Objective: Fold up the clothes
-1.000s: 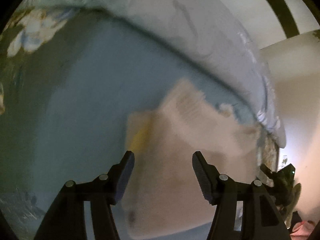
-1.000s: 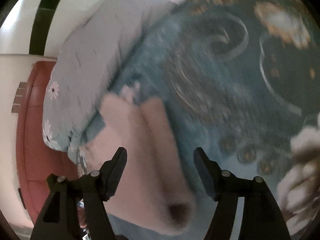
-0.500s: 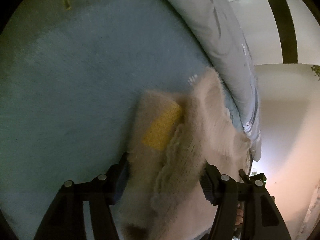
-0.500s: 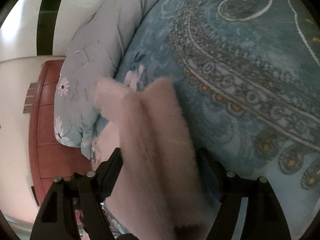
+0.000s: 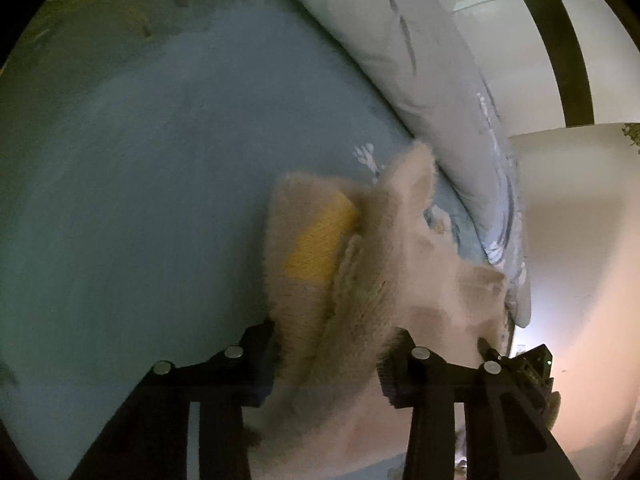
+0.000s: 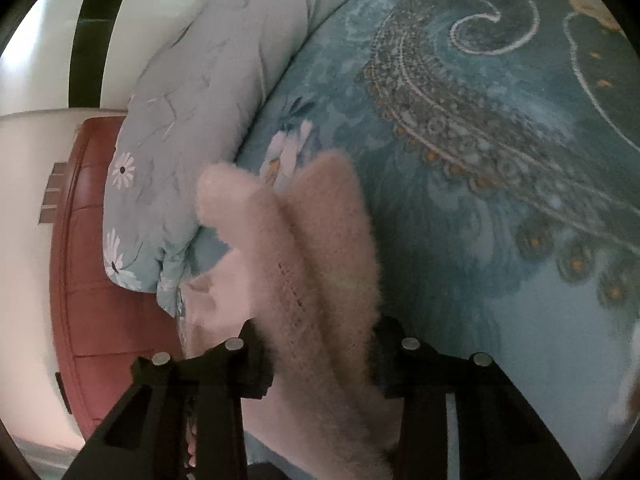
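Left gripper [image 5: 326,354] pinches the fluffy garment [image 5: 360,280] between its fingers, yellow patch [image 5: 320,240] ahead; only the right view shows paisley bedspread [image 6: 500,140]. Right gripper [image 6: 320,356] likewise clamps it; both jaws have just closed from wider.

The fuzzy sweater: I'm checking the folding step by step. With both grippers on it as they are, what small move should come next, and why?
Probably lift both ends together. The left gripper and right gripper have just been closing, and each now has a bunched fold of the fuzzy sweater between its pads. The garment lies crumpled on the blue bedspread beside the pillow, so raising it should let it hang straight.
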`<state>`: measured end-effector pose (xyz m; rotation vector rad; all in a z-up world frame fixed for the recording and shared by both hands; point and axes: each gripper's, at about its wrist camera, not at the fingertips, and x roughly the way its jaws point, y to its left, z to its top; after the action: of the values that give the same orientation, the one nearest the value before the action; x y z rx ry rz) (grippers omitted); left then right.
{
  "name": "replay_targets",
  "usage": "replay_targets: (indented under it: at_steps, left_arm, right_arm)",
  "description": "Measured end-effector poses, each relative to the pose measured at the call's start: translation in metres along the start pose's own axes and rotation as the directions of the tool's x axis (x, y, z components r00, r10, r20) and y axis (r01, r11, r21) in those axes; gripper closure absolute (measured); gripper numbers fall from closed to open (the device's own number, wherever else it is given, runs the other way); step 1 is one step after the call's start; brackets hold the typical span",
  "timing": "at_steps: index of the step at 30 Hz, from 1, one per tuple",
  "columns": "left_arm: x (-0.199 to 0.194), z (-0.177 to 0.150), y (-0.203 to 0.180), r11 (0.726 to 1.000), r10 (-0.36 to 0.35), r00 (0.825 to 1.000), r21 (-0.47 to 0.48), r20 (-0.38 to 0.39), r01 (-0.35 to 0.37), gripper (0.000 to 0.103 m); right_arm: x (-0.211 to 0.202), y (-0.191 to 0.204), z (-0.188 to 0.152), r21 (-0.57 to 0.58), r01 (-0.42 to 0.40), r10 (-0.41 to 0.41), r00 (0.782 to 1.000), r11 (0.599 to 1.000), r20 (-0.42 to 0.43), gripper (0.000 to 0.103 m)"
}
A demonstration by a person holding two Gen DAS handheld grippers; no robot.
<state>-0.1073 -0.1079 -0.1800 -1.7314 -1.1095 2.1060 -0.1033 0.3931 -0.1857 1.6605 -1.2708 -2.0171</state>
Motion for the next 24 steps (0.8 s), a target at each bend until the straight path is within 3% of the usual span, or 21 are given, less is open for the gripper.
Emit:
replay_targets:
  at_steps: [10,18,24]
  left_arm:
    - [-0.059,-0.098,0.025,0.998,-0.042,0.999,-0.056,-0.028,0.040,0.065]
    - [-0.093,-0.120,-0.044,0.993,-0.089,0.996,0.083,0.004,0.088,0.067]
    - [-0.134,-0.124,-0.121,0.954,-0.189,0.981,0.247,0.046,0.172,0.067]
  right_arm:
    - [-0.056,-0.028,-0.085,-0.025,0.019,-0.020,0.999,1.000,-0.047,0.067]
    - [-0.119,0.000,-0.103,-0.114,-0.012,0.015,0.999,0.993,0.028,0.070]
    - [-0.198,0.041,-0.099,-0.233,-0.056,0.090,0.986,0.971,0.138,0.071]
